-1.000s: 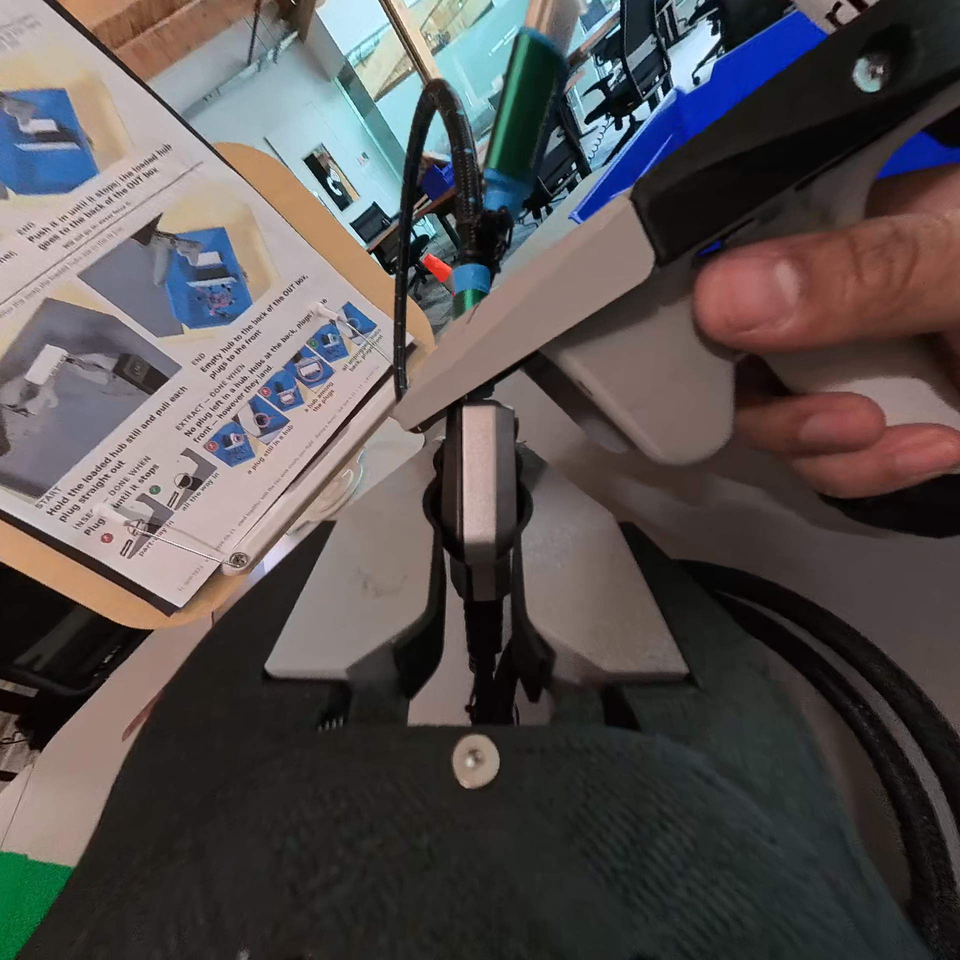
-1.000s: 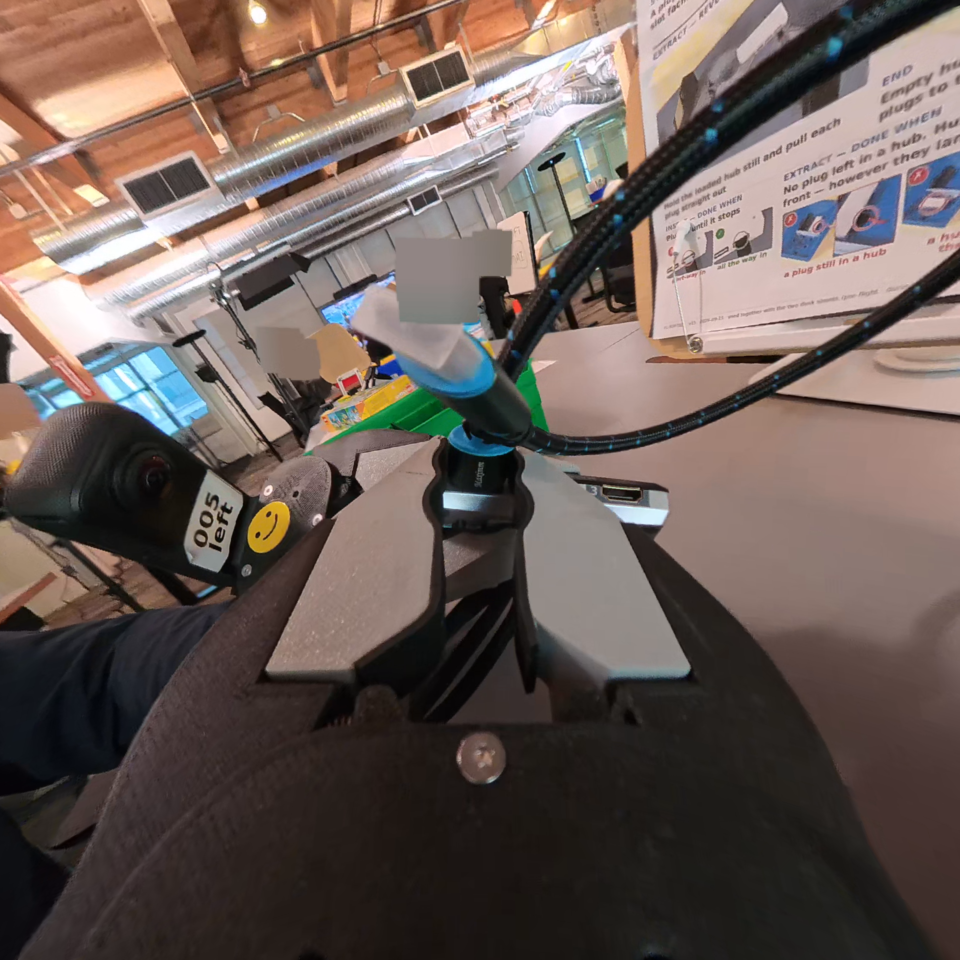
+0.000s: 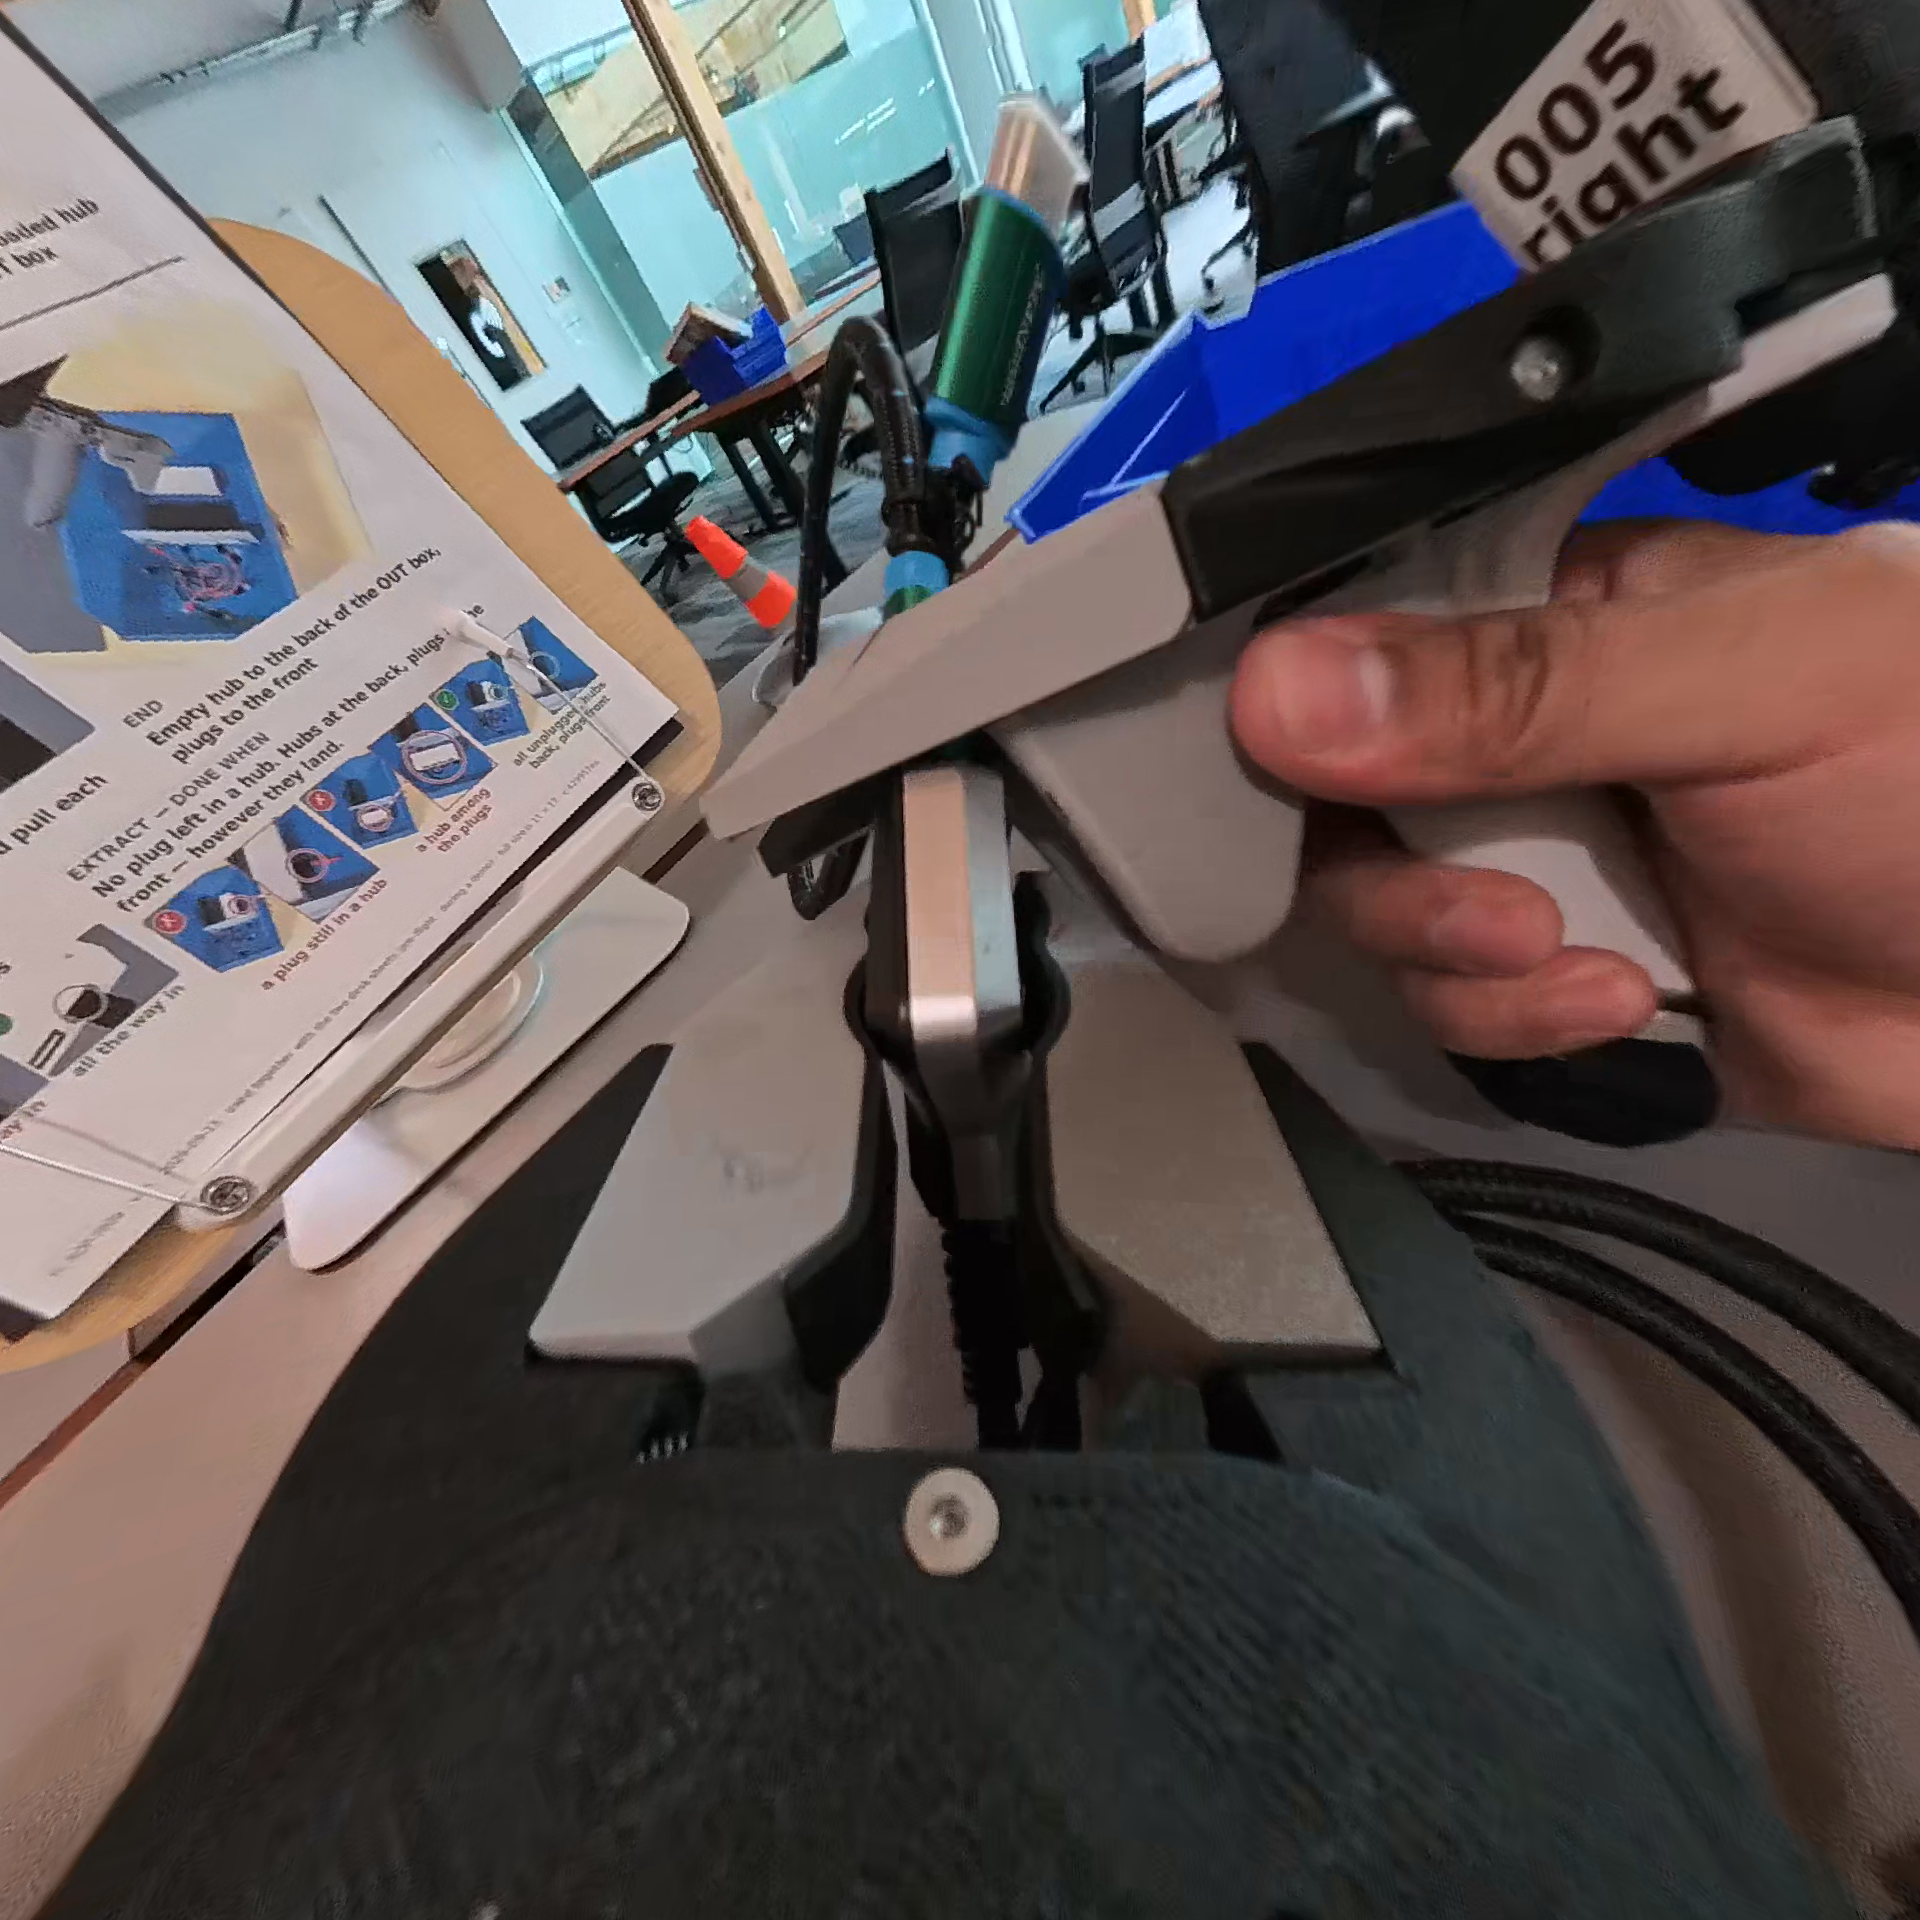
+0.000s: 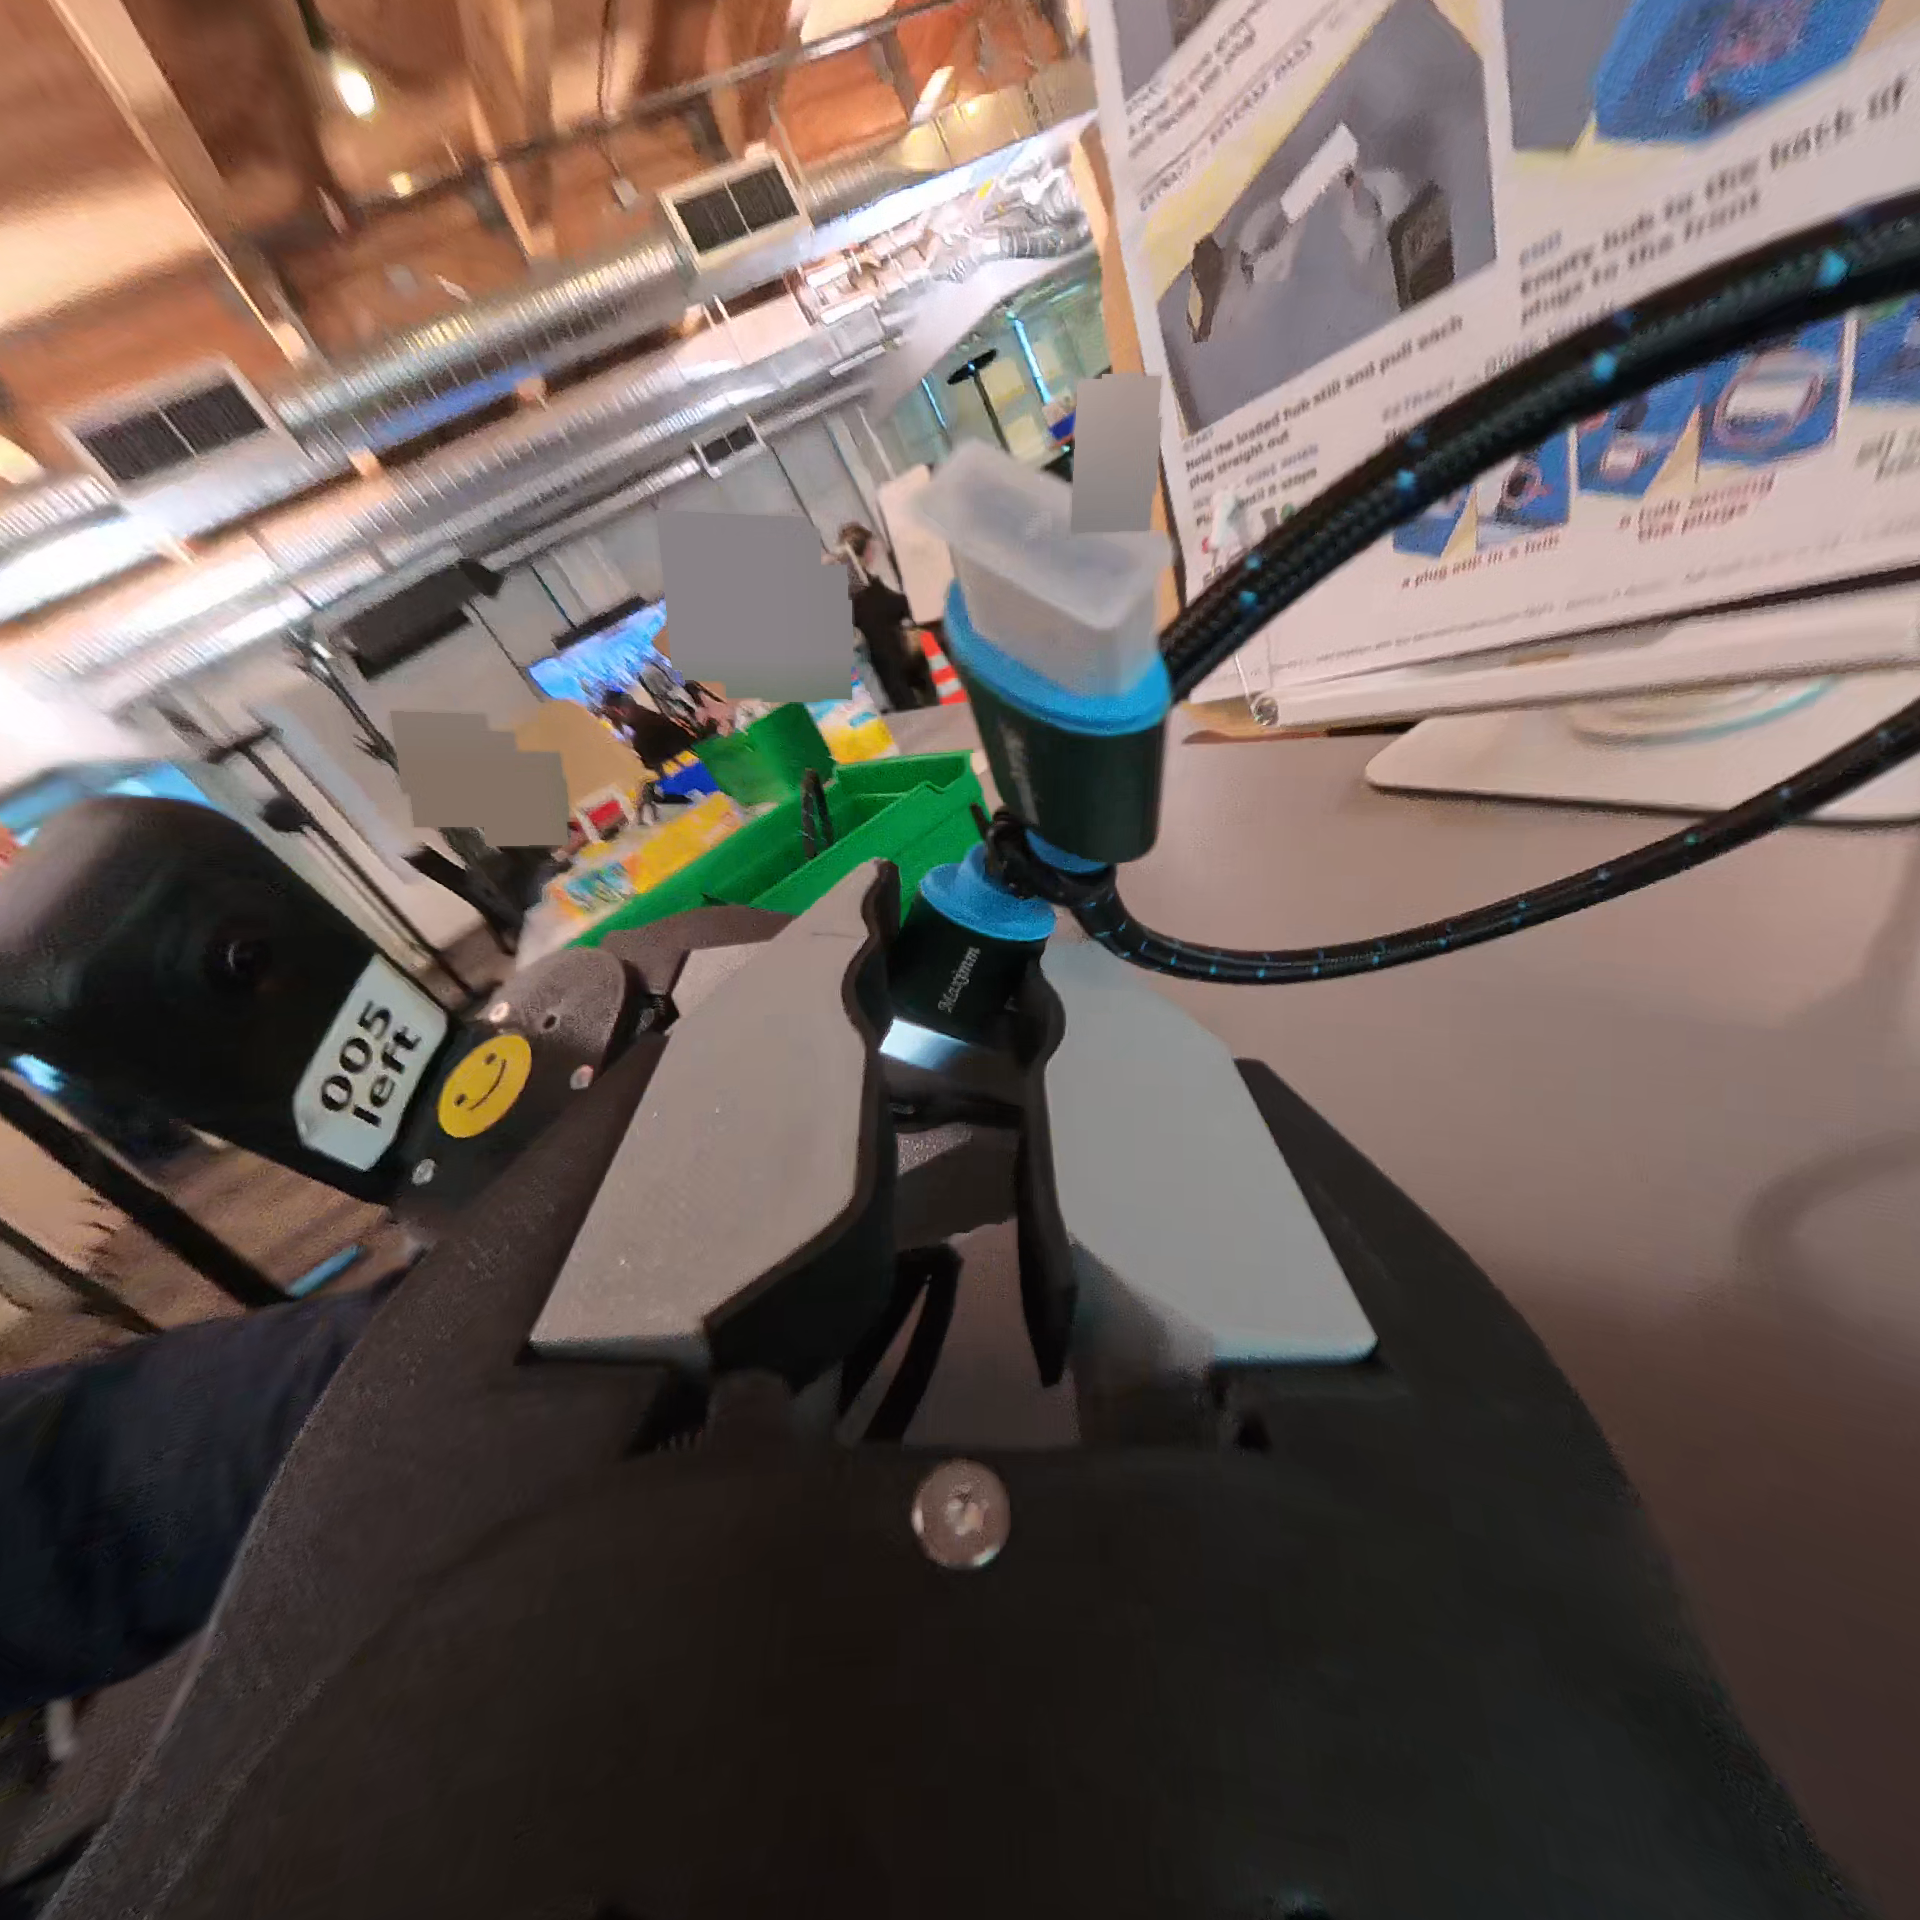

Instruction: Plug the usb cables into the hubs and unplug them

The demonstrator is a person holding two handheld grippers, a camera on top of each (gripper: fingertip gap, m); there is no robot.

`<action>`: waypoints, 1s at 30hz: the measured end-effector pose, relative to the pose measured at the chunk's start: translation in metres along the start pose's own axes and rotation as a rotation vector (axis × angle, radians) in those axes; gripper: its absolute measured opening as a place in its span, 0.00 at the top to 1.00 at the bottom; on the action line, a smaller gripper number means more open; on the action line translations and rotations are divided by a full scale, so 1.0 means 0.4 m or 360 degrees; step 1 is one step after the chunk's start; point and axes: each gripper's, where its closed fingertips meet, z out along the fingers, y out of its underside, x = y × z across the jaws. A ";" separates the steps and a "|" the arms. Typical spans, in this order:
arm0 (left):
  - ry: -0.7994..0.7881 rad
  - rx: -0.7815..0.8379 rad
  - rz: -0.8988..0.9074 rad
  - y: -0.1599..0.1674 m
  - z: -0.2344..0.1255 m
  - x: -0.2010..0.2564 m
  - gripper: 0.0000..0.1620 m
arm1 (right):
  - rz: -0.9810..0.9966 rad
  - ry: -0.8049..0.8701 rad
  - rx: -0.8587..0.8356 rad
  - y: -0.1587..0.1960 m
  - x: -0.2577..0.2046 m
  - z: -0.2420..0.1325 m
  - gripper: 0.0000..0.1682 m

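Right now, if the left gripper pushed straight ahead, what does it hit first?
Likely the right gripper: its grey finger crosses just past the hub that the left gripper clamps. Depth there is unclear.

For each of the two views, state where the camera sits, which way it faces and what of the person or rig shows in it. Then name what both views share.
Left wrist view: sits on the left gripper, facing the instruction sheet and blue bin; a hand holds the right gripper.
Right wrist view: sits on the right gripper, facing the green bin and ceiling; a dark sleeve shows.
Shared: the sheet and the black braided cable.
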 end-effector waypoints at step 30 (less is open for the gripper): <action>-0.0135 -0.0019 0.0141 0.001 -0.032 -0.012 0.89 | -0.0155 0.0080 -0.0159 0.041 0.018 0.013 0.90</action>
